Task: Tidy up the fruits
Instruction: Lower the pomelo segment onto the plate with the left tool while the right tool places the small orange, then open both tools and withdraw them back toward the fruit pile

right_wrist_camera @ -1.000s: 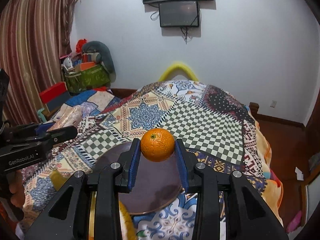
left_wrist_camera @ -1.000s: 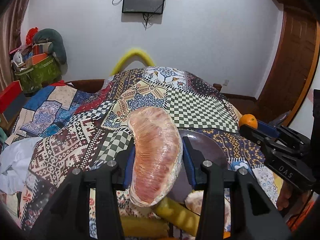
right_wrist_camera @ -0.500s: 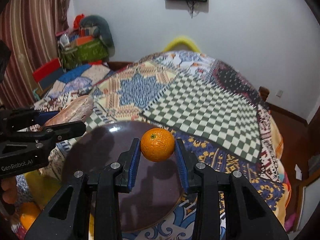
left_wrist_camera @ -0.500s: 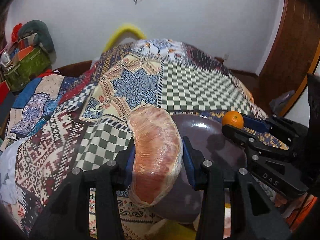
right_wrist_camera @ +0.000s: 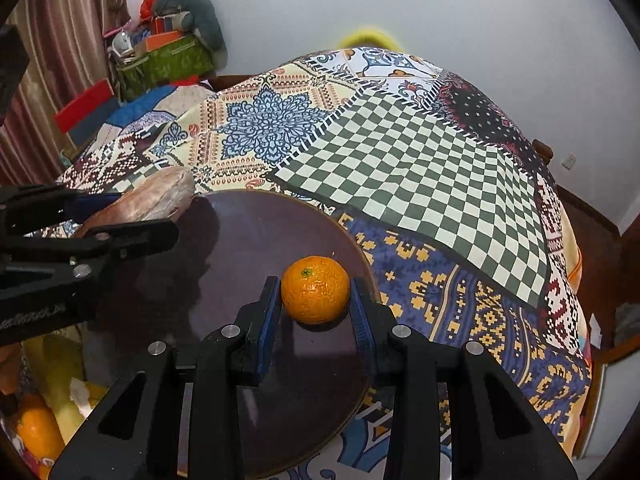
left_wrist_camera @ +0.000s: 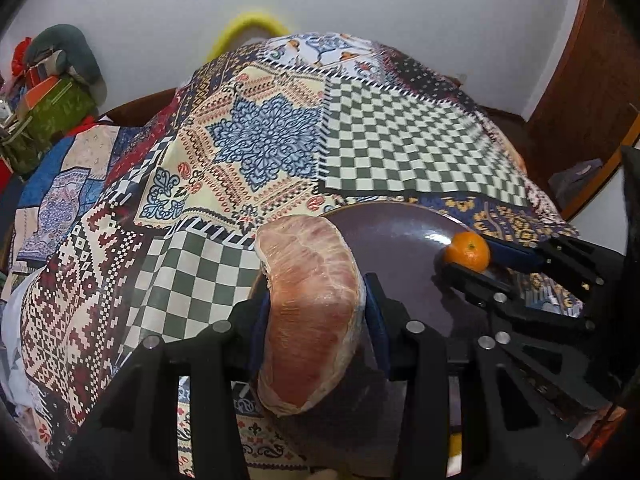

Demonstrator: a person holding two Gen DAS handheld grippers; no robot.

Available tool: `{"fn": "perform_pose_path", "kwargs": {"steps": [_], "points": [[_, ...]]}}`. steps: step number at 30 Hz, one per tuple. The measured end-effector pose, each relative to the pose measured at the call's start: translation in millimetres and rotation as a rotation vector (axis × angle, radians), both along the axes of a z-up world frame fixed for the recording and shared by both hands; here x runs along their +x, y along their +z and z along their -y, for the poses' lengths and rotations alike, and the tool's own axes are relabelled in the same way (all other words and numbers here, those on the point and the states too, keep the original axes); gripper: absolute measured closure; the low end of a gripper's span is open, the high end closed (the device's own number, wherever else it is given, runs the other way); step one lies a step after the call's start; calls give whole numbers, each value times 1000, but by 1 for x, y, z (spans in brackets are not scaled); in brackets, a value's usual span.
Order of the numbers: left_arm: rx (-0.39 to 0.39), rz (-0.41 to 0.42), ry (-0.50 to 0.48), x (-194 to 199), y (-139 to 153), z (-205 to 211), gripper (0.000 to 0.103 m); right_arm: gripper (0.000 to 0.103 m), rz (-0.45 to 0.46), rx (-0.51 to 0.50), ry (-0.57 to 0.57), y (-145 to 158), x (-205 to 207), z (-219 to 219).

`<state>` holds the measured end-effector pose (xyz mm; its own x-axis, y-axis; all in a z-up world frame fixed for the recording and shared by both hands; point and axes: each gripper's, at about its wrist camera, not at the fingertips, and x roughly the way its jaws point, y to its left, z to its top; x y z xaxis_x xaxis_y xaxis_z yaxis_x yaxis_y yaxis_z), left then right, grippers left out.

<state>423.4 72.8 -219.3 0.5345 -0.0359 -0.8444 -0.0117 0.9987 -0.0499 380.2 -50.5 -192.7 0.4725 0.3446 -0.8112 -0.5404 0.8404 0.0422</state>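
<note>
A dark round plate [left_wrist_camera: 400, 240] [right_wrist_camera: 248, 248] lies on a patchwork quilt. My left gripper [left_wrist_camera: 314, 304] is shut on a big pink peeled pomelo wedge [left_wrist_camera: 312, 308] wrapped in clear film, held over the plate's left rim. In the right wrist view the same wedge [right_wrist_camera: 156, 196] and left gripper [right_wrist_camera: 132, 216] hang at the plate's left edge. My right gripper [right_wrist_camera: 315, 300] is shut on a small orange [right_wrist_camera: 314, 289], low over the plate's right side. From the left wrist view the orange [left_wrist_camera: 468, 251] sits in the right gripper [left_wrist_camera: 476, 258] at the plate's right edge.
The patchwork quilt [right_wrist_camera: 400, 152] covers the whole bed. More fruit, yellow and orange pieces [right_wrist_camera: 40, 420], lies near the plate's front left. A green bag with clutter [right_wrist_camera: 168, 60] stands at the back left. A wooden door [left_wrist_camera: 592, 80] is on the right.
Both grippers have come down and forward over the plate, tilting further downward. The wedge and the orange stayed gripped. The plate now fills more of both views.
</note>
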Motion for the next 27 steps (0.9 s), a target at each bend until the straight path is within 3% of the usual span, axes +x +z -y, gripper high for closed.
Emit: {"fn": "perform_pose_path", "kwargs": {"steps": [7,11,15,20,27], "points": [[15,46,-5,-2,12,-1,60,71,-5,-3,-2,-1,0,-2],[14,68,4,-11,22,-4,60,57,7,22,-16,8,-4,2],[2,100,13,-25,38,-8,60,57,45,27,-22,25,-14,5],[2,160,28,-52,67,-12,59,45,114,39,-32,52,-35,10],[21,254,42,-106,108,-12,59,42,191,93,-45,93,-80,20]]}}
